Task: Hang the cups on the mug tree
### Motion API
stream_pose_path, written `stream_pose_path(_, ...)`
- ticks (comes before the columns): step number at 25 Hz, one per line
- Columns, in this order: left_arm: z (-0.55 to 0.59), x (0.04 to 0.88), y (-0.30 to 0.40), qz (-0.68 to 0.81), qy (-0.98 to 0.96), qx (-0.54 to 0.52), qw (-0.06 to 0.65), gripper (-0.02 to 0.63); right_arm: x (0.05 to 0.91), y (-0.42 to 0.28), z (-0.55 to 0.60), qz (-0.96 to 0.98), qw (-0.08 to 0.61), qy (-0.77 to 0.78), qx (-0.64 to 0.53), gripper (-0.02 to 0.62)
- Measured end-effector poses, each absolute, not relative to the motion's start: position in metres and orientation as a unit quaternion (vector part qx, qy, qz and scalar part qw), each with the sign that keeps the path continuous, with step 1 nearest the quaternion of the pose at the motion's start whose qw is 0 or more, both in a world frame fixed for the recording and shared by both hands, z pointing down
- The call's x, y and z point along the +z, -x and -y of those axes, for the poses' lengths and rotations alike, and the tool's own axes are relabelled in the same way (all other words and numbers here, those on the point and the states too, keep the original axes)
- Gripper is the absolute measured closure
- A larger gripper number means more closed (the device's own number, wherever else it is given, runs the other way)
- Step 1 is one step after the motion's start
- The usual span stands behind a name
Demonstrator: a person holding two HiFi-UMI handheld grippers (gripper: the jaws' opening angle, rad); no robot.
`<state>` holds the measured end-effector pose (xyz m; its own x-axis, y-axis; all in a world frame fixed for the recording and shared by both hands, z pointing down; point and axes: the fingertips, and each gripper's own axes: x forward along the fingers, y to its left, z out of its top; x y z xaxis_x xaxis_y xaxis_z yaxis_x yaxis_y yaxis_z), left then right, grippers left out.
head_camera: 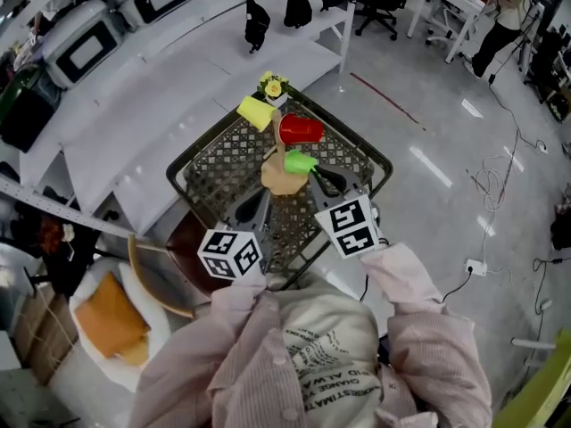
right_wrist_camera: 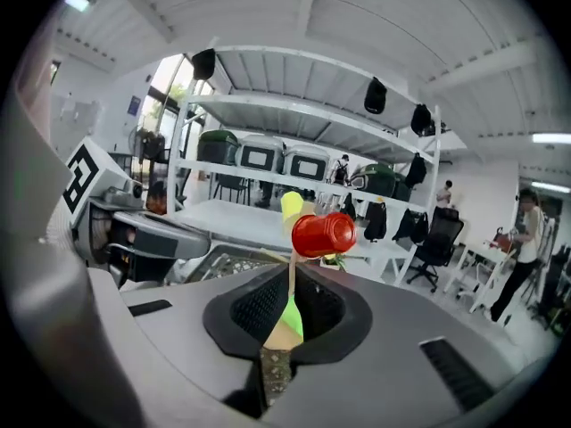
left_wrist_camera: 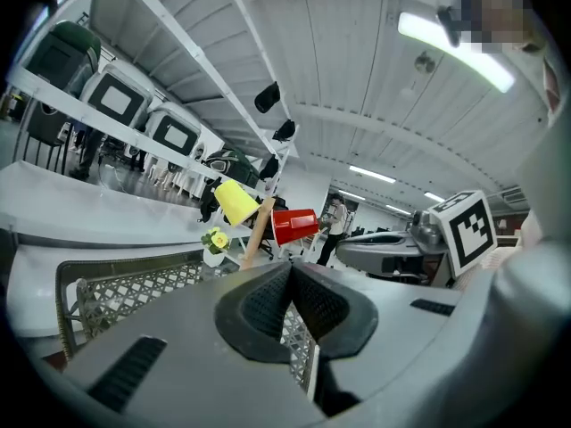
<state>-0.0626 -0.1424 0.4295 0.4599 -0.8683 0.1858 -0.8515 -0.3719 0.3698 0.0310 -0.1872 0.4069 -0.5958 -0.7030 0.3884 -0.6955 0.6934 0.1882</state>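
The wooden mug tree [head_camera: 284, 178] stands on a black mesh tray [head_camera: 221, 160]. Three cups hang on it: yellow [head_camera: 256, 112], red [head_camera: 301, 129] and green [head_camera: 301, 161]. My right gripper [head_camera: 326, 182] sits just right of the green cup, its jaws drawn together with only a thin slit and nothing gripped. In the right gripper view the gripper [right_wrist_camera: 292, 283] frames the red cup [right_wrist_camera: 323, 234] and green cup [right_wrist_camera: 289, 317] beyond it. My left gripper [head_camera: 258, 206] is shut and empty near the tree's base; the left gripper view shows the gripper [left_wrist_camera: 292, 270] below the yellow cup [left_wrist_camera: 235, 201] and red cup [left_wrist_camera: 294, 225].
A small pot of yellow flowers [head_camera: 273, 86] stands at the tray's far edge. White benches with grey boxes [head_camera: 85, 47] run along the left, and black bags [head_camera: 257, 20] hang behind. A chair with an orange cushion [head_camera: 109, 315] is at lower left. A person [head_camera: 501, 20] stands far right.
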Motion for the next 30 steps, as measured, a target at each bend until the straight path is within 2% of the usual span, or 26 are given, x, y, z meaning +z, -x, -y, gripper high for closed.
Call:
stream_pose_path(4, 0.140, 0.423, 0.059, 0.527, -0.826, -0.019, 0.201, 0.607, 0.416, -0.039, 0.182, 0.905, 0.204, -0.373, 0.035, 0.591)
stream_pose_path(9, 0.138, 0.414, 0.065, 0.542, -0.819, -0.021, 0.185, 0.607, 0.415, -0.046, 0.180, 0.922, 0.140, -0.347, 0.102, 0.595)
stream_pose_path(18, 0.135, 0.398, 0.079, 0.574, -0.803, -0.024, 0.160, 0.607, 0.401, -0.065, 0.189, 0.922, 0.045, -0.362, 0.127, 0.595)
stream_pose_path(30, 0.136, 0.387, 0.092, 0.599, -0.789, -0.022, 0.134, 0.607, 0.396, -0.076, 0.200, 0.918, 0.015, -0.379, 0.115, 0.597)
